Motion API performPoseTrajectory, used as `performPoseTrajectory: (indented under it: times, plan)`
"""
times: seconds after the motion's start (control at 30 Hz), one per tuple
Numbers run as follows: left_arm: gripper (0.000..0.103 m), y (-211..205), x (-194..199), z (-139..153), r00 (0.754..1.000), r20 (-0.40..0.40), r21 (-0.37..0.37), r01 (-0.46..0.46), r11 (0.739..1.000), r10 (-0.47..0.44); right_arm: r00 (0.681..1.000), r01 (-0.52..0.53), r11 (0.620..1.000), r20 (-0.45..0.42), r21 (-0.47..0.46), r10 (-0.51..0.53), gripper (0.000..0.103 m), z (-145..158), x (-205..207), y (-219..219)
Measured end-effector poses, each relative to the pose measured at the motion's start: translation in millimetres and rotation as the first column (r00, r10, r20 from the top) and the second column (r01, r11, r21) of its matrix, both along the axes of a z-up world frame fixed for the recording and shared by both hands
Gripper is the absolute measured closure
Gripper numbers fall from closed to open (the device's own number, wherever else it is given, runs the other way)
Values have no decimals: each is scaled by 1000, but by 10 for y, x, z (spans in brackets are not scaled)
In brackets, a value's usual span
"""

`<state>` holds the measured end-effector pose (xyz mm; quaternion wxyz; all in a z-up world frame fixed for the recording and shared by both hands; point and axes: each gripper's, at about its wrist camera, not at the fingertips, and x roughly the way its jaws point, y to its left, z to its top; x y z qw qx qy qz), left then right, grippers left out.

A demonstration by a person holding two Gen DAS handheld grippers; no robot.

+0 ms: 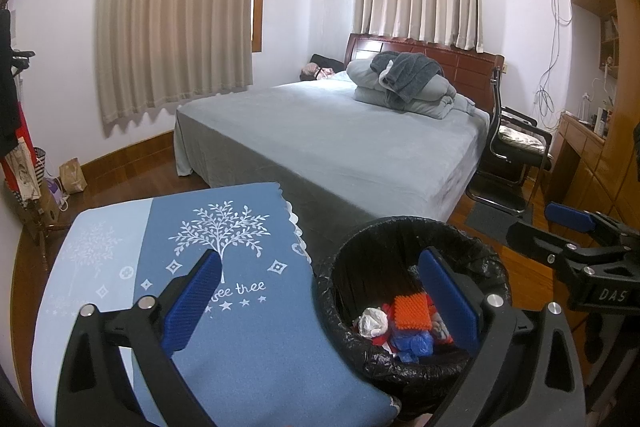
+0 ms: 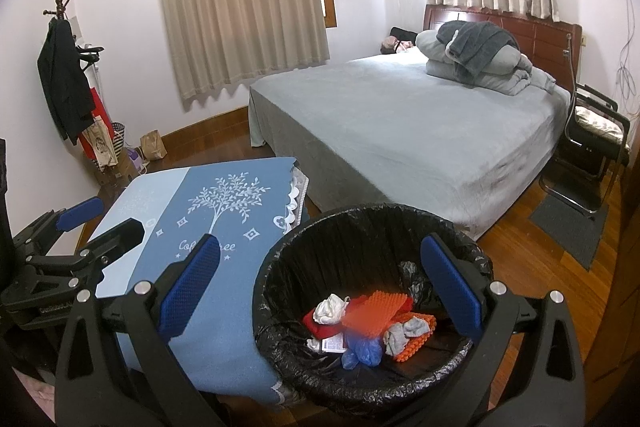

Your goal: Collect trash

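Both empty, wide-open, left gripper [image 1: 320, 301] and right gripper [image 2: 326, 283] hang above bin rim [image 2: 280, 247] beside table edge [image 2: 240, 359].

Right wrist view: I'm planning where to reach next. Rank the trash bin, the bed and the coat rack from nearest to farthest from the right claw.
1. Trash bin, just below the right claw.
2. Bed, behind the bin.
3. Coat rack, far left by the wall.

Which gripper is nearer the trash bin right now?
Right gripper: it hangs above the trash bin, right finger over its opening. The left gripper straddles the bin's left rim, mostly over the blue cloth.
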<state>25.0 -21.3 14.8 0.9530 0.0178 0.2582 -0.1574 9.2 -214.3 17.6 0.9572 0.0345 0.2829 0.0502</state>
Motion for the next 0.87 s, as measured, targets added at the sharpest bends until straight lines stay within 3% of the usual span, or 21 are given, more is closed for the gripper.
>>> performPoseTrajectory:
  times: [0.87]
  plan:
    - [6, -17, -75, -40, 1000, -5, 1, 5, 1000, -5, 1000, 1, 1000, -7, 2, -1, 5, -26, -32, 39]
